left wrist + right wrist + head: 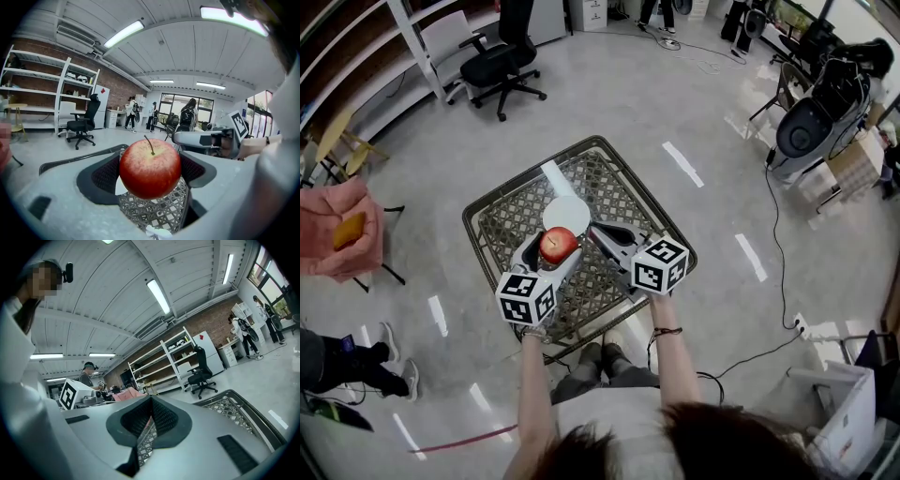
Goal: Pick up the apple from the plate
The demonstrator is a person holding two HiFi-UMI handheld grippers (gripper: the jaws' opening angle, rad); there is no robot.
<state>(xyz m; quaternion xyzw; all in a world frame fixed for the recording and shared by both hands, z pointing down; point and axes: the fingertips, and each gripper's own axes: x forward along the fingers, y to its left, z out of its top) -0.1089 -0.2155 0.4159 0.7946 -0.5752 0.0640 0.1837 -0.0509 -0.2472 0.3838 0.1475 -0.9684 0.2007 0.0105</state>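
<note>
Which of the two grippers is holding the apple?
The left gripper, jaws clamped on the red apple; the right gripper is shut on nothing.

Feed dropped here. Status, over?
Left gripper shut on apple. Apple off plate, above table. Right gripper shut, empty. Nothing in the way.

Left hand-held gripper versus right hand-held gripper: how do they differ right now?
The left hand-held gripper has its jaws apart, clamped on the red apple. The right hand-held gripper has its jaws together with nothing between them. In the head view, the left one's tips sit at the near edge of the white plate, while the right one's tips lie off to the plate's right. Both are held over the mesh table.
</note>
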